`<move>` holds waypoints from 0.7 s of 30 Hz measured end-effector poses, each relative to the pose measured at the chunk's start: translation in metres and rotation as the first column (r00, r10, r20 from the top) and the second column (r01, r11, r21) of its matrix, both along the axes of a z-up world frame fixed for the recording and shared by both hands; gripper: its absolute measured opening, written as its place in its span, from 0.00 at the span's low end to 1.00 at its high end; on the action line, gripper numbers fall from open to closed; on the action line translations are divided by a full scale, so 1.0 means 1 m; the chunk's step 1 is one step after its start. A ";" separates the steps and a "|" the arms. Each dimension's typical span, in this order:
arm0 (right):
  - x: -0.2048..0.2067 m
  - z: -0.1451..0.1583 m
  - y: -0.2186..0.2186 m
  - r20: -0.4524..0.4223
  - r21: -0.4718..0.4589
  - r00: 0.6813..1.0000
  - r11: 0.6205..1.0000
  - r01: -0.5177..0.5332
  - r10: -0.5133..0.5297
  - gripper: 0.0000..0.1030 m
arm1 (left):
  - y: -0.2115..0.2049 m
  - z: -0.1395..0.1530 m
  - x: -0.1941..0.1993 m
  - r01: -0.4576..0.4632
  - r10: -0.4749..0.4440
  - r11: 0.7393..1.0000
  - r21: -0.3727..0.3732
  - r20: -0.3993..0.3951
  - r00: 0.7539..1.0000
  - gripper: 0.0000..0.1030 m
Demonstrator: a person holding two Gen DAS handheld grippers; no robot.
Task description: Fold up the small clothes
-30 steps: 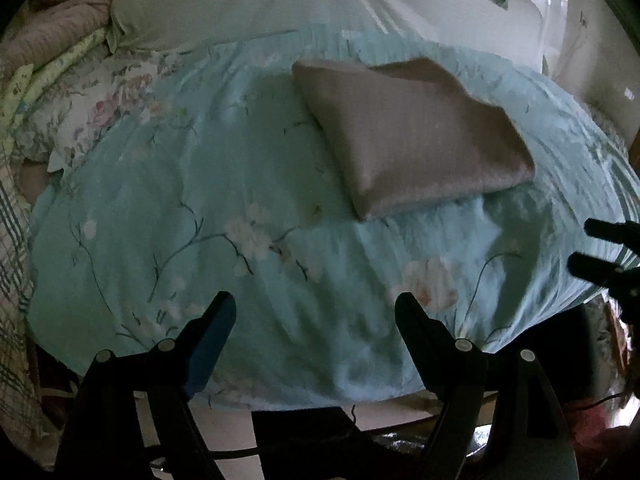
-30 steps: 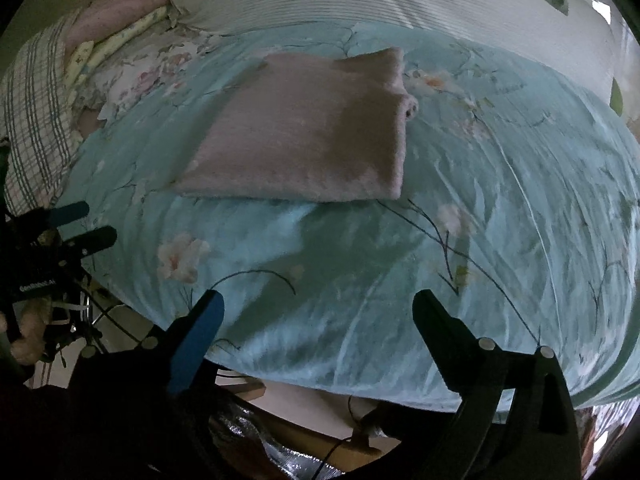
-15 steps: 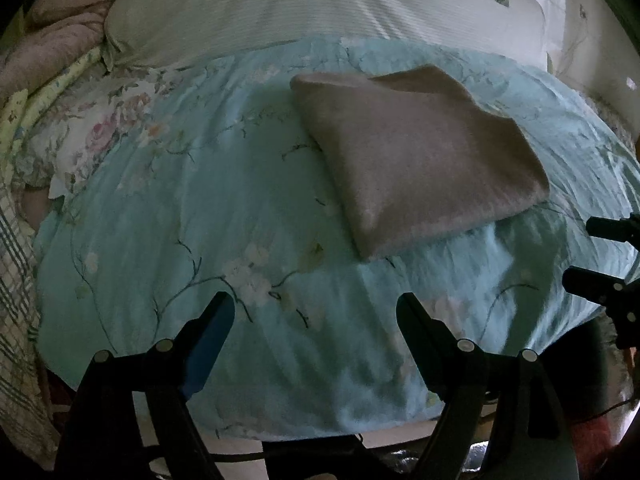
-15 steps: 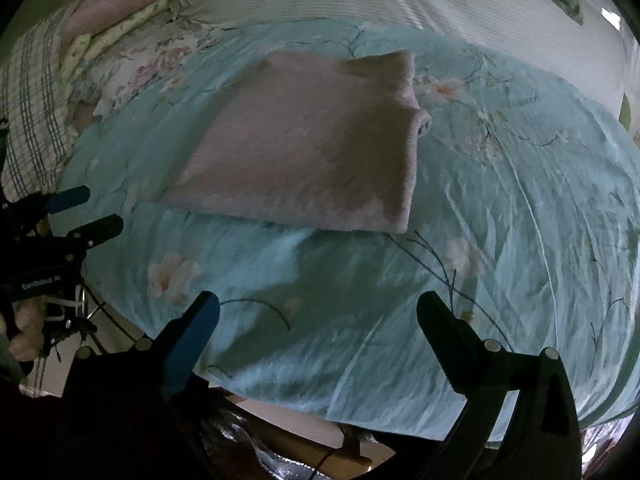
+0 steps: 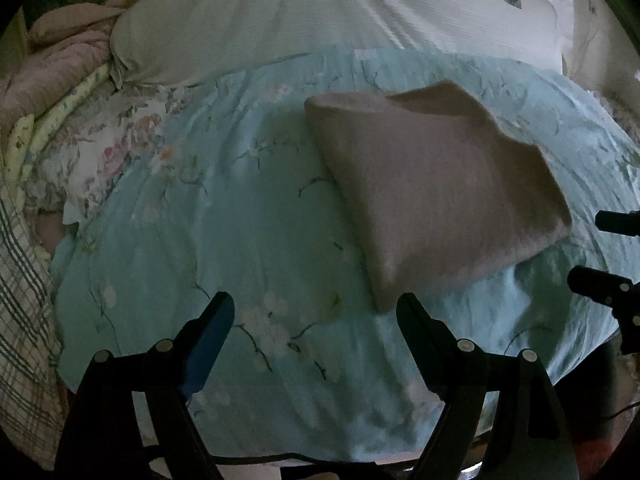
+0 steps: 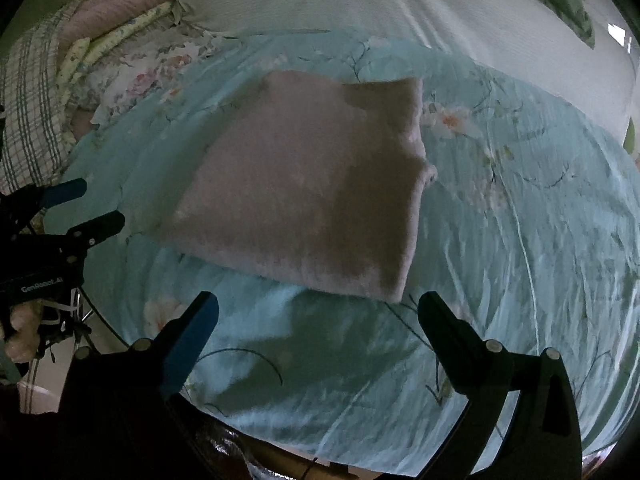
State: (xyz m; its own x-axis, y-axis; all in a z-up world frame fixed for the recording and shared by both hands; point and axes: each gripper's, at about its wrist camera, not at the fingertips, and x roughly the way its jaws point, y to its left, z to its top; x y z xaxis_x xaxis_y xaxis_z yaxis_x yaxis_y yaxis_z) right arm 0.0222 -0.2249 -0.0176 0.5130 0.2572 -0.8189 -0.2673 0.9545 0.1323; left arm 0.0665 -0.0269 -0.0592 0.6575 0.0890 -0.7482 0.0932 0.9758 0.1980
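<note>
Left tongs [image 5: 316, 312]: wide open, nothing between the jaws, held over the bed's near edge.
Right tongs [image 6: 318, 312]: wide open too, empty, beside the left pair.
Cloth [image 5: 432, 196]: lies just ahead of both tongs, touching neither, flat on the quilt [image 5: 240, 220].
Progress: looks folded into a neat, thick, four-sided pad; I judge this piece done or nearly so, perhaps with one more fold or a move aside left.
Axis: its long side runs away from the tongs, slanting left; a small flap sticks out at its right edge.
Beyond: pillow [image 5: 320, 12].
</note>
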 end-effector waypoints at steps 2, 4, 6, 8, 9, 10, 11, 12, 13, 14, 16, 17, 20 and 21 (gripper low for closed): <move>0.000 0.002 0.001 0.005 -0.001 1.000 1.000 -0.002 0.002 0.97 | -0.001 0.003 0.001 0.001 -0.001 1.000 -0.006 0.005 1.000 0.81; 0.000 0.004 0.002 0.008 -0.002 1.000 1.000 -0.002 0.003 0.97 | -0.002 0.008 0.000 0.006 -0.006 1.000 -0.013 0.014 1.000 0.81; -0.001 0.005 0.003 0.010 0.001 1.000 1.000 0.001 -0.001 0.97 | -0.002 0.011 0.001 0.010 -0.010 1.000 -0.014 0.021 1.000 0.81; -0.001 0.006 0.002 0.013 0.002 1.000 1.000 0.002 -0.002 0.98 | -0.003 0.015 0.001 0.016 -0.015 1.000 -0.017 0.028 0.999 0.81; 0.000 0.007 0.001 0.015 0.003 1.000 1.000 0.003 -0.003 0.98 | -0.003 0.017 0.001 0.019 -0.018 1.000 -0.019 0.031 0.999 0.81; 0.000 0.008 0.001 0.017 0.004 1.000 1.000 0.003 -0.004 0.98 | -0.003 0.018 0.000 0.022 -0.022 1.000 -0.020 0.035 0.999 0.81; 0.000 0.008 0.001 0.018 0.005 1.000 1.000 0.004 -0.005 0.98 | -0.004 0.020 0.000 0.024 -0.023 1.000 -0.020 0.038 0.999 0.82; -0.001 0.009 0.001 0.019 0.005 1.000 1.000 0.005 -0.006 0.98 | -0.005 0.021 0.000 0.026 -0.026 0.999 -0.020 0.042 0.999 0.82; -0.001 0.009 0.001 0.019 0.004 1.000 1.000 0.006 -0.006 0.98 | -0.005 0.021 0.000 0.027 -0.026 0.999 -0.020 0.044 0.999 0.82; -0.001 0.009 0.001 0.019 0.004 1.000 1.000 0.006 -0.006 0.98 | -0.006 0.021 0.000 0.027 -0.026 0.999 -0.020 0.044 0.999 0.82; 0.000 0.009 0.001 0.018 0.005 1.000 1.000 0.005 -0.005 0.98 | -0.007 0.021 0.001 0.030 -0.029 0.999 -0.020 0.045 0.999 0.82; 0.000 0.009 0.001 0.019 0.005 1.000 1.000 0.005 -0.005 0.98 | -0.008 0.020 0.001 0.029 -0.028 0.999 -0.020 0.045 0.999 0.82; 0.000 0.009 0.000 0.019 0.004 1.000 1.000 0.005 -0.005 0.98 | -0.011 0.019 0.000 0.029 -0.029 0.999 -0.017 0.043 0.999 0.82; 0.000 0.009 0.000 0.019 0.003 1.000 1.000 0.005 -0.005 0.98 | -0.010 0.019 0.001 0.032 -0.031 0.999 -0.016 0.042 0.999 0.82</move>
